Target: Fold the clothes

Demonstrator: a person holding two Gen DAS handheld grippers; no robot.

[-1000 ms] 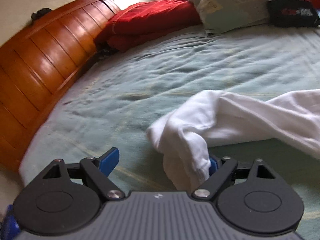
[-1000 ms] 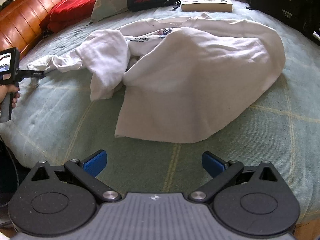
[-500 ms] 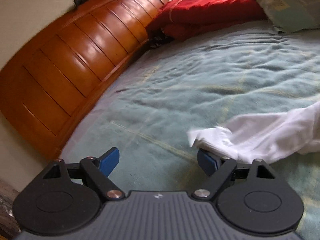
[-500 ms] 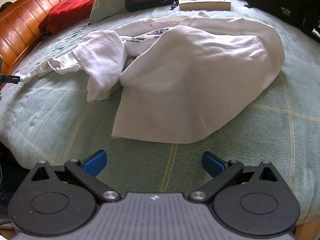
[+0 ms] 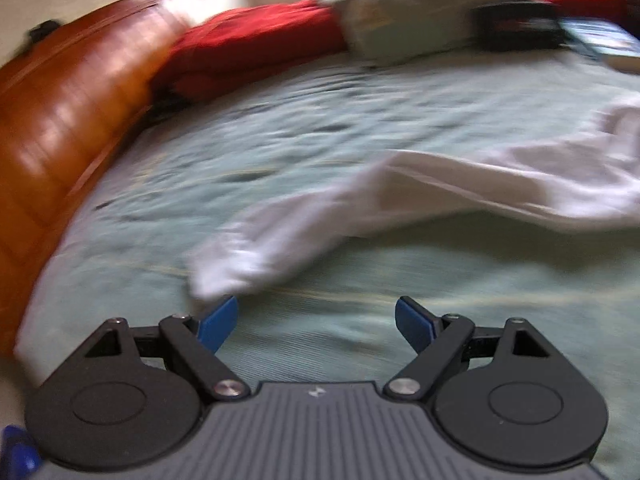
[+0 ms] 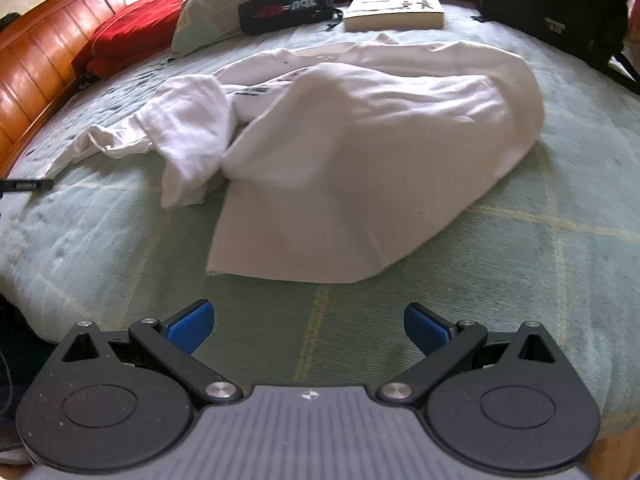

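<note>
Left gripper (image 5: 316, 322) agape, tilted bedward

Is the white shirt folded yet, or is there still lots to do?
Barely started. One long sleeve of the crumpled white cotton shirt lies stretched out on the pale green bedspread. Nothing is in hand: the left gripper and right gripper are both open and empty. The other sleeve and the bunched body are not folded yet.
</note>
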